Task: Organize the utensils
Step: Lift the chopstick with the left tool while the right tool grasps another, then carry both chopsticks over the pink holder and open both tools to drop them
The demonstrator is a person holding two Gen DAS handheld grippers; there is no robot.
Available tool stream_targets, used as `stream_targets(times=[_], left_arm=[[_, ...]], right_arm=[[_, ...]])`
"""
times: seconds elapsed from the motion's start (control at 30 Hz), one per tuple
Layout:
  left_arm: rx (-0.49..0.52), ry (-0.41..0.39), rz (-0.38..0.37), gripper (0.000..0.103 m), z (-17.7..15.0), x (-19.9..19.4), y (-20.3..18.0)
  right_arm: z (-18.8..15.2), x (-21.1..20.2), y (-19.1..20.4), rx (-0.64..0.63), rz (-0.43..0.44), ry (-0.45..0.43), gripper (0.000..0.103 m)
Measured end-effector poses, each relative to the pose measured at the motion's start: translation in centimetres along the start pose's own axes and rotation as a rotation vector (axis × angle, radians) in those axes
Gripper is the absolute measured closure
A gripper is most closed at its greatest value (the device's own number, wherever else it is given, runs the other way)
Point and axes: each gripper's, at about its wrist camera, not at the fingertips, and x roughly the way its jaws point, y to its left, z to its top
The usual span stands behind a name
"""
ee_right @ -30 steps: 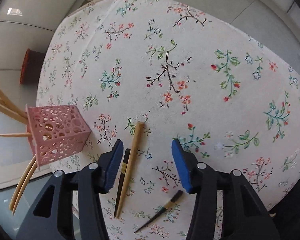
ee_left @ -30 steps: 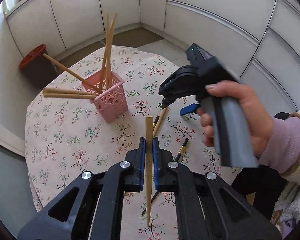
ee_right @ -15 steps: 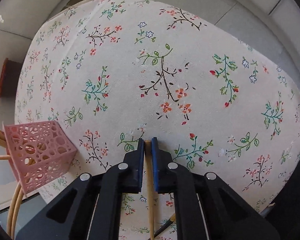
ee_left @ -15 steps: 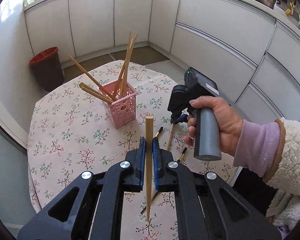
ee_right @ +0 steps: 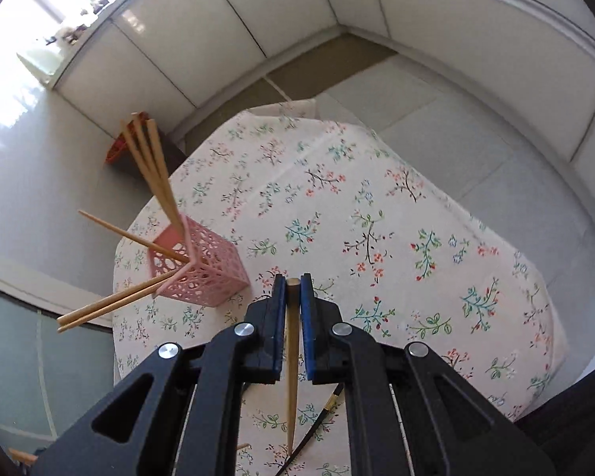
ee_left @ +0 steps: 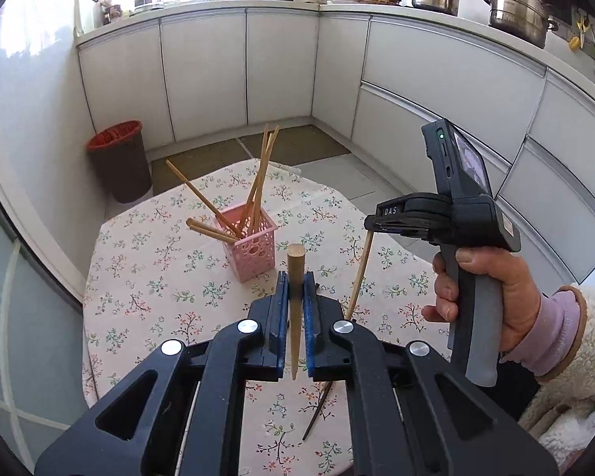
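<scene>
**Both grippers clamp a chopstick above the floral desk**

In the left wrist view, the left gripper [ee_left: 296, 293] sits at lower centre with its blue pads pressed against a wooden chopstick [ee_left: 295, 317]. The blunt end of that stick pokes up past the fingertips and its thin tip points down toward the bottom of the frame.

At the right of the same view a hand [ee_left: 492, 289] grips the handle of the right gripper [ee_left: 371, 225], which is raised above the desk [ee_left: 146, 285]. A second chopstick [ee_left: 359, 273] hangs from its tips, slanting down and to the left, clear of the cloth as far as can be seen.

The right wrist view shows that gripper's pads nearly together around this stick, the blunt end level with the fingertips and the pointed end running toward the bottom of the frame.

The pink holder [ee_left: 254, 246], a square cup with a perforated wall, stands on the flowered cloth just above and left of the left gripper in the left wrist view. Several chopsticks already lean out of it in different directions.

A dark chopstick [ee_left: 317, 412] with a light band lies flat on the cloth in the lower middle, partly hidden by the gripper body.

A dark bin with a red liner [ee_left: 117, 158] stands on the floor at the upper left, beside white cabinets [ee_left: 202, 71].
</scene>
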Motion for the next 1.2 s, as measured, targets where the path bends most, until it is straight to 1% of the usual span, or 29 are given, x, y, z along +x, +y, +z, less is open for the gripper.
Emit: stream_targets(times=[0.17,0.43,0.67,0.83,1.0,1.1,1.2], left_arm=[[0.005,-0.054,0.025,0.097,1.6,-2.4,-0.7],[-0.046,-0.128,0.046,0.097,4.0,-4.5,-0.8],[-0.068,-0.176,0.061,0.097,6.4,-5.8,-0.9],[-0.081,-0.204,0.077,0.097,8.4,-6.0,-0.5],[-0.102,-0.229,0.097,0.097,10.3,-4.9,0.2],[-0.134,-0.234,0.114,0.097,11.6,-3.1,1.3],[-0.159,-0.234,0.131,0.097,12.6,-1.1,2.1]], right_arm=[[-0.3,-4.3,1.7,-0.138,0.017,-0.085,0.095],[0.4,-10.7,3.8,-0.279,0.065,-0.181,0.095],[2.2,-17.3,5.9,-0.355,0.14,-0.265,0.096],[4.3,-20.8,7.3,-0.368,0.183,-0.314,0.095],[5.8,-21.9,8.2,-0.361,0.223,-0.368,0.095],[6.5,-21.5,8.8,-0.36,0.237,-0.381,0.095],[7.2,-20.2,9.3,-0.363,0.245,-0.374,0.095]])
